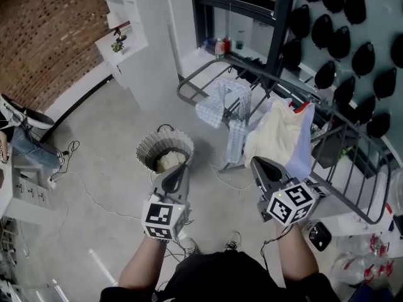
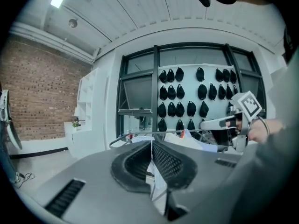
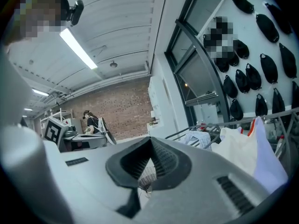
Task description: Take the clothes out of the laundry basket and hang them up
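A round grey laundry basket stands on the floor with pale clothes inside. On the grey drying rack hang a blue checked shirt and a cream garment with a lavender piece beside it. My left gripper hovers just right of the basket, jaws closed together and empty. My right gripper is held in front of the cream garment, also shut with nothing in it. The rack's garments show beyond the left jaws. In the right gripper view the cream garment is at the right.
White shelving stands behind the basket. Cables trail over the concrete floor. A wall of black hanging items is behind the rack. Bottles sit on a sill. My shoes are below the grippers.
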`<act>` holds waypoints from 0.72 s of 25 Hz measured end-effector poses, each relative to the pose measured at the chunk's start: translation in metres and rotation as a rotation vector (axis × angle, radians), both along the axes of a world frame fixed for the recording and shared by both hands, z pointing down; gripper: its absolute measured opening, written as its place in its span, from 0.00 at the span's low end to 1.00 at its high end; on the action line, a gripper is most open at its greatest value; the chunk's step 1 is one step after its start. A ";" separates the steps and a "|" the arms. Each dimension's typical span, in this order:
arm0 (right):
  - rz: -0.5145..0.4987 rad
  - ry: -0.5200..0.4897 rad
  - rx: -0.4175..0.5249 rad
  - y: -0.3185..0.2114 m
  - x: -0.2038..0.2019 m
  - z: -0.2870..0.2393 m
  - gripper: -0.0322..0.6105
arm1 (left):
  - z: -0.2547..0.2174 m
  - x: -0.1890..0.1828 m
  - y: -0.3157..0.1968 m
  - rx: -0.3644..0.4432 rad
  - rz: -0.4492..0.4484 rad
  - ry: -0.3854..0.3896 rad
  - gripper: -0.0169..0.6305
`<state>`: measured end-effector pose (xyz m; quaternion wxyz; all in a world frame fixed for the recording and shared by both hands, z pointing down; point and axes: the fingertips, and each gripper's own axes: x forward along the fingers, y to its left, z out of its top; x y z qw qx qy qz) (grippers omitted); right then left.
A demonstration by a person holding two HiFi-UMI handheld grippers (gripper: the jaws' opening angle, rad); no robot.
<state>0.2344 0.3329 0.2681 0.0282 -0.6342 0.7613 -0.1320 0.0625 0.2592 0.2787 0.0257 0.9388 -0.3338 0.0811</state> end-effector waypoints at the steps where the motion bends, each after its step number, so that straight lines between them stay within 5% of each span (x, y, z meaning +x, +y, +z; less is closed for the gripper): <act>1: 0.014 0.005 -0.001 0.002 -0.004 -0.002 0.06 | -0.001 -0.002 0.000 -0.001 0.014 0.001 0.04; 18: 0.157 0.059 -0.053 0.038 -0.045 0.007 0.06 | 0.015 -0.016 0.008 -0.060 0.169 0.050 0.04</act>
